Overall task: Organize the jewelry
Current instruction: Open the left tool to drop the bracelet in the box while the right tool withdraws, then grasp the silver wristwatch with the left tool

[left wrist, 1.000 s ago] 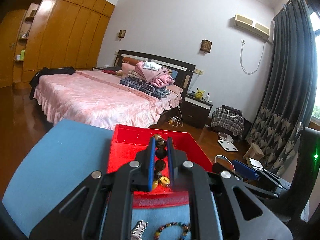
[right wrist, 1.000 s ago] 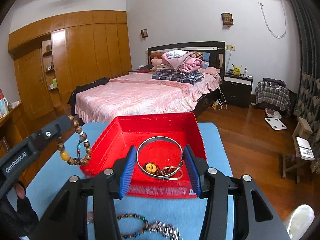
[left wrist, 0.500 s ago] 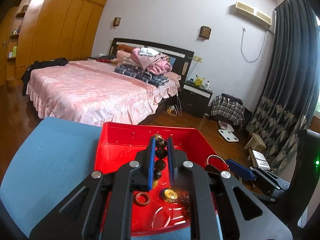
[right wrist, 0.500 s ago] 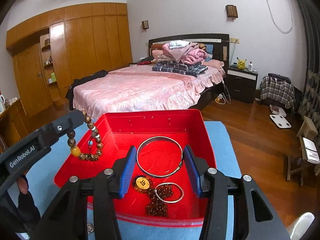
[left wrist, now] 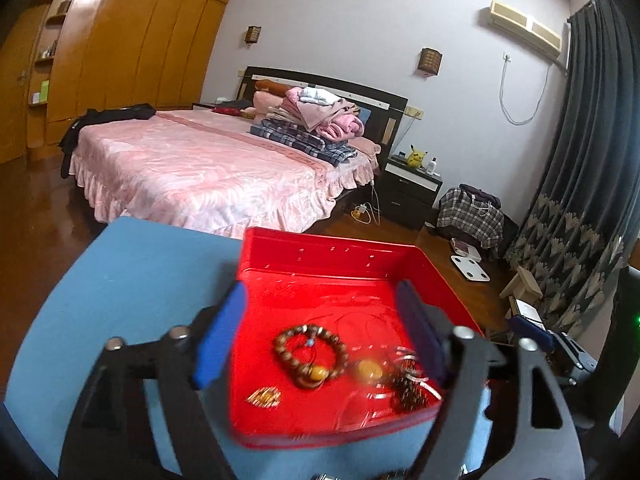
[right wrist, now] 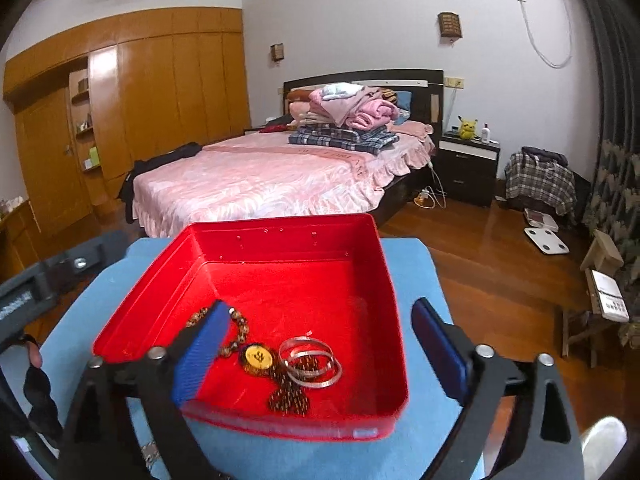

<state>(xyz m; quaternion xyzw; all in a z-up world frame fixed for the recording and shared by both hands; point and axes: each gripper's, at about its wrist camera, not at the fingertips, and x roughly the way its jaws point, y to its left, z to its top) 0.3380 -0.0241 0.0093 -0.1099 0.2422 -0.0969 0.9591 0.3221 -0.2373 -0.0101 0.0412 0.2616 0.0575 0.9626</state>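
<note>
A red tray [left wrist: 320, 248] [right wrist: 392, 320] sits on the blue-covered table [left wrist: 140, 272] [right wrist: 416, 264]. A brown bead bracelet [left wrist: 310, 354] with an amber bead lies loose on the tray floor; in the right wrist view it [right wrist: 239, 330] is partly hidden by my finger. Silver bangles [right wrist: 310, 362], a gold pendant [right wrist: 258, 357] and a dark beaded piece [right wrist: 289, 396] lie beside it. A small gold piece [left wrist: 263, 396] lies near the tray's front. My left gripper [left wrist: 320, 340] is open and empty above the tray. My right gripper [right wrist: 318, 356] is open and empty above the tray.
A pink bed [right wrist: 260, 180] with folded clothes stands beyond the table. A wooden wardrobe [right wrist: 140, 120] lines the left wall. A nightstand [right wrist: 466, 168], a scale [right wrist: 546, 240] and dark curtains [left wrist: 580, 200] are at the right. A silvery chain end [right wrist: 149, 454] lies on the table in front of the tray.
My left gripper opened and the brown bead bracelet dropped into the tray. My right gripper opened wider and the large silver bangle it held now lies in the tray.
</note>
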